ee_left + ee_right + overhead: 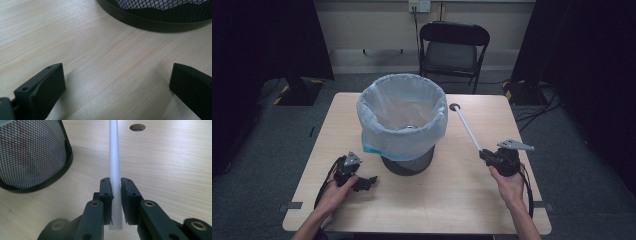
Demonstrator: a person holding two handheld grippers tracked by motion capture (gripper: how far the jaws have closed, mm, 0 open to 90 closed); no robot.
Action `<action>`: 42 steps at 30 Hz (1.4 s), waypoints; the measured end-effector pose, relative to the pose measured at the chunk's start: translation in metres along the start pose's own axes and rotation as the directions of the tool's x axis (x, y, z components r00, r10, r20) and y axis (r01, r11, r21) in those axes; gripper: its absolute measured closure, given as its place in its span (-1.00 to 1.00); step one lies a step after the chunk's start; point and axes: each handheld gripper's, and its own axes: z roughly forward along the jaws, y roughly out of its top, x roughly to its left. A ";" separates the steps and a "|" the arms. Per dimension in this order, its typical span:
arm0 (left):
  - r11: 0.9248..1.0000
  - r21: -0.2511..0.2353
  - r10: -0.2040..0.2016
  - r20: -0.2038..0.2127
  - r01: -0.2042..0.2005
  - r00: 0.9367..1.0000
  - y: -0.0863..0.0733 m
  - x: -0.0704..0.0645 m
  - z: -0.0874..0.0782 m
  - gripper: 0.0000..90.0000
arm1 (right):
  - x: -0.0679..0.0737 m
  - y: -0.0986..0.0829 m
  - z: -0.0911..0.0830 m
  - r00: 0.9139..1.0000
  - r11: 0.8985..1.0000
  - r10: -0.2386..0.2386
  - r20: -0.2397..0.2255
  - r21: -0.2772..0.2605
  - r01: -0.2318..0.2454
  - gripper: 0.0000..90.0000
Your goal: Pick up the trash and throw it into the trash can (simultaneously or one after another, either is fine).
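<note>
Now | right claw (pixel 115 185) clamped on white rod (pixel 114 157), rod aimed 11 o'clock | left claw (pixel 117 85) wide apart, empty, low over surface (pixel 452 195) | bin (pixel 404 122) central

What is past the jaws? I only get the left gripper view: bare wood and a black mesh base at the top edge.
Observer: That base belongs to a mesh bin standing mid-table, lined with a pale blue bag folded over its rim.
Operator: Is the other gripper doing anything?
Observer: The right gripper is shut on a white tube, clamped near its end.
Operator: Where does the tube point?
Observer: From the high view it runs away from the person toward a round hole in the table, right of the bin.
Operator: And my gripper?
Observer: The left gripper is open, low over the table, left of the bin's base.
</note>
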 end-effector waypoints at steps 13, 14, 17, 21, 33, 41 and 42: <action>1.000 0.000 0.003 0.001 -0.003 1.000 0.000 0.000 0.000 -1.00 | 0.008 0.015 -0.007 1.000 0.999 -0.010 0.002 -0.052 0.010 0.78; 1.000 0.000 0.004 0.002 -0.004 1.000 0.000 0.000 0.000 -1.00 | 0.008 0.019 -0.007 1.000 0.998 -0.005 0.009 -0.059 0.006 0.78; 1.000 0.001 0.004 0.000 -0.004 1.000 0.000 0.000 0.000 -1.00 | 0.007 0.024 -0.008 1.000 0.997 0.000 0.002 -0.072 0.000 0.78; 1.000 0.001 0.003 0.001 -0.003 1.000 0.000 0.000 0.000 -1.00 | 0.008 0.028 -0.007 1.000 0.996 -0.005 -0.004 -0.085 0.005 0.78; 1.000 -0.001 0.003 0.002 -0.003 1.000 0.000 0.000 0.000 -1.00 | 0.010 0.064 -0.013 1.000 0.984 -0.011 -0.022 -0.176 0.007 0.78; 1.000 -0.002 0.003 0.002 -0.003 1.000 0.000 0.000 0.000 -1.00 | 0.016 0.083 -0.009 0.999 0.977 -0.016 -0.045 -0.214 0.006 0.78; 1.000 -0.002 0.003 0.002 -0.003 1.000 0.000 0.000 0.000 -1.00 | 0.017 0.085 -0.009 0.999 0.976 -0.018 -0.049 -0.219 0.007 0.78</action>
